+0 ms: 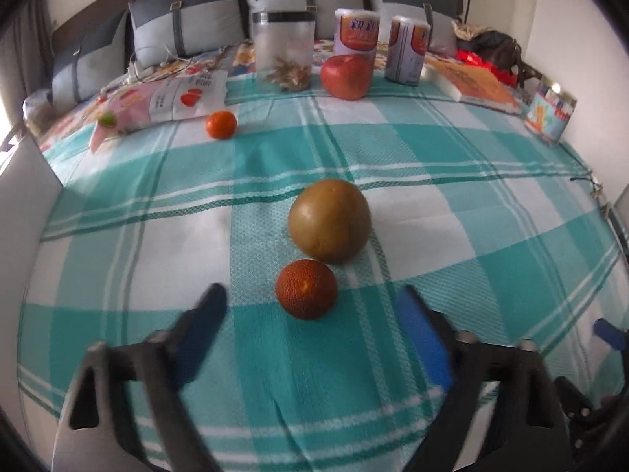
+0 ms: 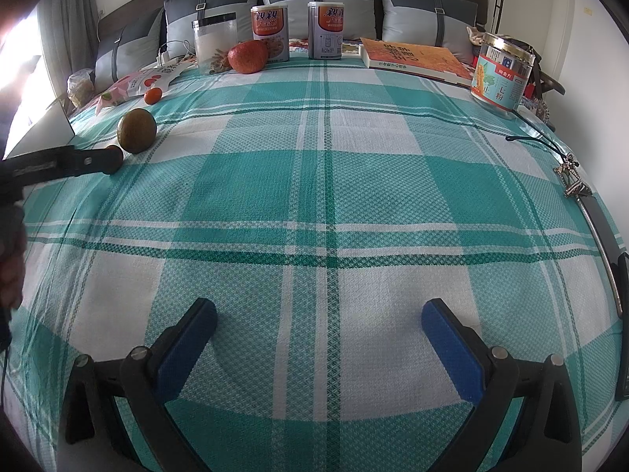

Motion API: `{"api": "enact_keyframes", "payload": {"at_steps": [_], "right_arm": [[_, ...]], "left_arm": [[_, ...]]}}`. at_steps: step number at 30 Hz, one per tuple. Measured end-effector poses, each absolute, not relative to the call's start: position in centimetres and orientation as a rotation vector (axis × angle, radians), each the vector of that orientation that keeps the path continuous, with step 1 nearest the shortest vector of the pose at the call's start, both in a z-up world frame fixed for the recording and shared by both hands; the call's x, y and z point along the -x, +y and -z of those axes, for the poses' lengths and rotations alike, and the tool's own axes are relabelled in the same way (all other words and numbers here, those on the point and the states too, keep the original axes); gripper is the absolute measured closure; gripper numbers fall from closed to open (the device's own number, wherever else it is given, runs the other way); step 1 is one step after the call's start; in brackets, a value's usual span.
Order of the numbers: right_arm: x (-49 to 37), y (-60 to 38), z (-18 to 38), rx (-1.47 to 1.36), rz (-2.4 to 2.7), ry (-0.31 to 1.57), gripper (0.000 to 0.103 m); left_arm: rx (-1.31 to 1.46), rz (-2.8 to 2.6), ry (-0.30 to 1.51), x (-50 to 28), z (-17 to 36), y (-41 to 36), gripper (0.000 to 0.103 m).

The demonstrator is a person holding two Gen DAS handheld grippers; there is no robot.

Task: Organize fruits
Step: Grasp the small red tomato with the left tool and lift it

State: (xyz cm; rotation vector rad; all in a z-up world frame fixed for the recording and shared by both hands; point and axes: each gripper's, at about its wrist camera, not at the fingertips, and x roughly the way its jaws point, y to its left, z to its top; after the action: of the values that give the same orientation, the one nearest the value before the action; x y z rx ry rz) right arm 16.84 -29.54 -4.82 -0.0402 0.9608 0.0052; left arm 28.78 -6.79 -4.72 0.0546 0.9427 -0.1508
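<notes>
A dark orange, bumpy-skinned fruit (image 1: 306, 289) lies on the teal plaid cloth (image 1: 452, 204), just at the tips of my left gripper (image 1: 312, 303). The jaws stand open on either side of it and the pads do not touch it. Right behind it sits a larger brown-green round fruit (image 1: 329, 220). A small orange (image 1: 221, 124) lies far left, and a big red fruit (image 1: 346, 76) stands at the back. My right gripper (image 2: 318, 308) is open over bare cloth with nothing between its fingers. In its view the left gripper's finger (image 2: 78, 161) covers most of the bumpy fruit (image 2: 116, 151).
Along the back stand a clear jar (image 1: 283, 51), two printed cans (image 1: 355, 35), a book (image 1: 471, 82) and a round tin (image 1: 550, 112). A snack packet (image 1: 177, 98) lies far left, beside a white board (image 1: 23, 204). Keys and a cord (image 2: 570, 173) lie at the right edge.
</notes>
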Motion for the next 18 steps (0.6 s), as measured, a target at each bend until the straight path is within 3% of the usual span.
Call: {"api": "enact_keyframes", "payload": {"at_steps": [1,3,4,18], "right_arm": [[-16.8,-29.5,4.8,0.040,-0.005,0.961,0.000],[-16.8,-29.6,4.8,0.040,-0.005,0.961,0.000],[-16.8,-29.6,4.8,0.040,-0.005,0.961,0.000],[-16.9,-29.5,4.9,0.041,-0.003,0.962,0.000]], "left_arm": [[-0.042,0.158,0.963,-29.1,5.1,-6.6,0.052],[-0.022,0.152,0.929,-29.1,5.2,-6.3,0.056],[-0.018,0.143,0.923,-29.0,5.3,-6.1,0.071],[0.003,0.140,0.928,-19.1,3.2,-1.5,0.072]]}}
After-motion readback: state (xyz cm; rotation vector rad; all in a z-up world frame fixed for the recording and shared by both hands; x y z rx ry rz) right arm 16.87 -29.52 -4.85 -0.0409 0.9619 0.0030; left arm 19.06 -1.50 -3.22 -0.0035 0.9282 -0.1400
